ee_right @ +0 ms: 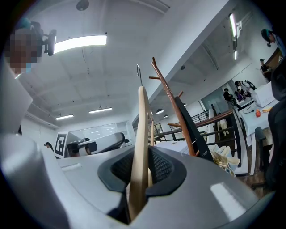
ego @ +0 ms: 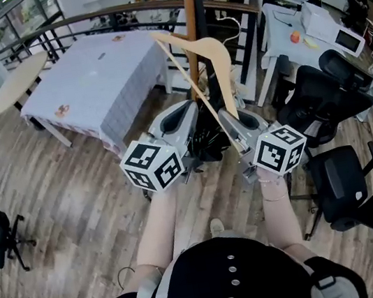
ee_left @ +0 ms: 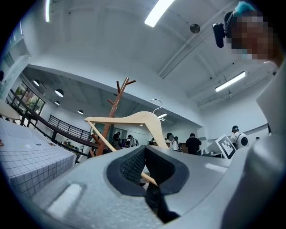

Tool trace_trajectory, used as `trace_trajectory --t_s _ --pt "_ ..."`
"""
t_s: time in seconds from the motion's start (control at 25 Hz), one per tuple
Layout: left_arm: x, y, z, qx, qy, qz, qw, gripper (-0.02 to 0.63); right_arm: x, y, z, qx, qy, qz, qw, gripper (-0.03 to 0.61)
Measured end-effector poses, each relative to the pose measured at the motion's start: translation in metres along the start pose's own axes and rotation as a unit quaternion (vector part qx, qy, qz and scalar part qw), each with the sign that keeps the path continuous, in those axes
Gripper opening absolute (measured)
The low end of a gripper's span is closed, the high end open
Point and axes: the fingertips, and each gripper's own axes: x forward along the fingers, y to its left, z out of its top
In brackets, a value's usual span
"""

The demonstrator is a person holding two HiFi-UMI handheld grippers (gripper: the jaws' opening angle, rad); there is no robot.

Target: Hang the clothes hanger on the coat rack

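Bright, even light comes from long white fluorescent ceiling tubes (ee_left: 158, 12), glaring slightly. Edges bow and darken, fisheye-style. Shadows on the pale wooden floor (ego: 64, 222) are faint.

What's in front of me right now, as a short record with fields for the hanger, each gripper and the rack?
hanger: wooden, held up in the air, metal hook catching nothing
right gripper: jaws clamped on one arm of the hanger
left gripper: the hanger's lower bar runs between its jaws, apparently pinched
coat rack: brown, branching pegs, standing beyond the hanger
task state: hanger not yet on the rack
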Motion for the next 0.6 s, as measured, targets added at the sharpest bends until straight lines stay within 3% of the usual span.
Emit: trace_trajectory --t_s 0.6 --pt "0.080 0.064 0.005 0.012 -0.023 0.028 0.9993 -0.002 0.067 -0.073 0.032 -0.008 0.007 0.038 0.999 0.051"
